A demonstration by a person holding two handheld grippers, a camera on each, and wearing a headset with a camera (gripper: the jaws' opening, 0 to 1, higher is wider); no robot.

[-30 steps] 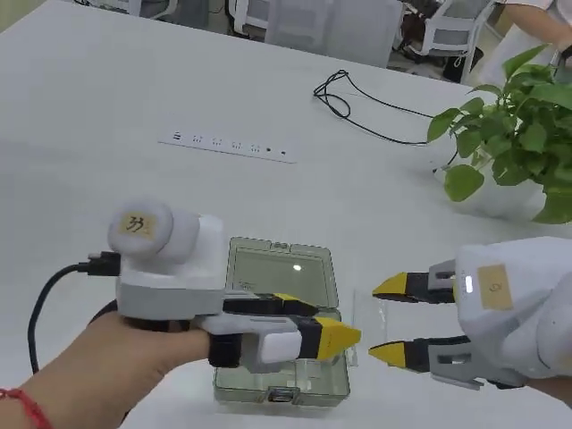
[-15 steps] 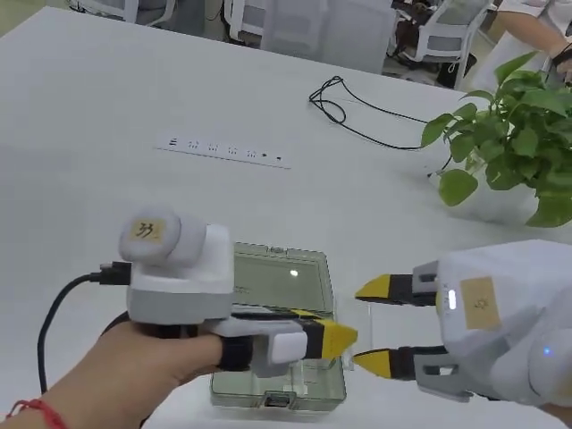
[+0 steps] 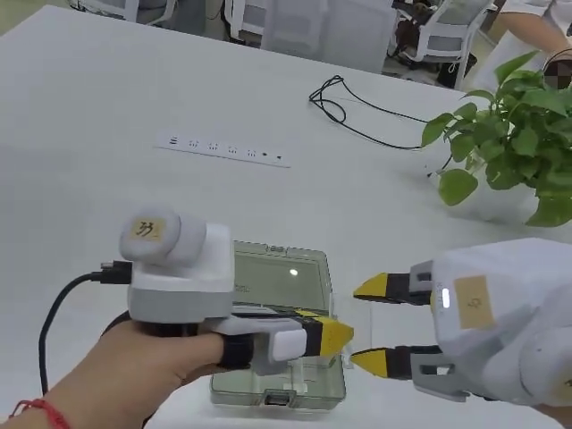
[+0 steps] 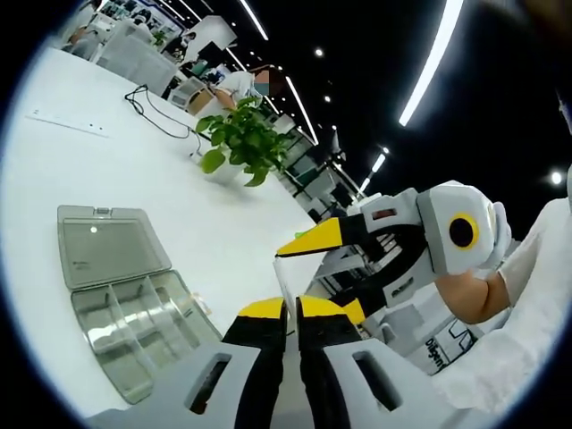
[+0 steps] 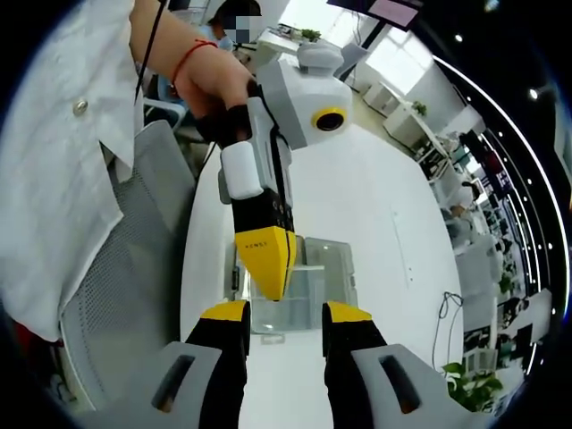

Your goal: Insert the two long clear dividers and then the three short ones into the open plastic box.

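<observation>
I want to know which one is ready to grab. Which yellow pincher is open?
The right gripper is open: its two yellow tips stand apart with a clear gap. The left gripper has its jaws pressed together.

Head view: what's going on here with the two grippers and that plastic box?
A person works at a white table with a gripper in each hand. The left gripper is shut over the open box, apparently pinching a thin clear divider. The right gripper is open beside it, with its jaws facing the left one's tip. Some fitted dividers already split the box into compartments.
</observation>
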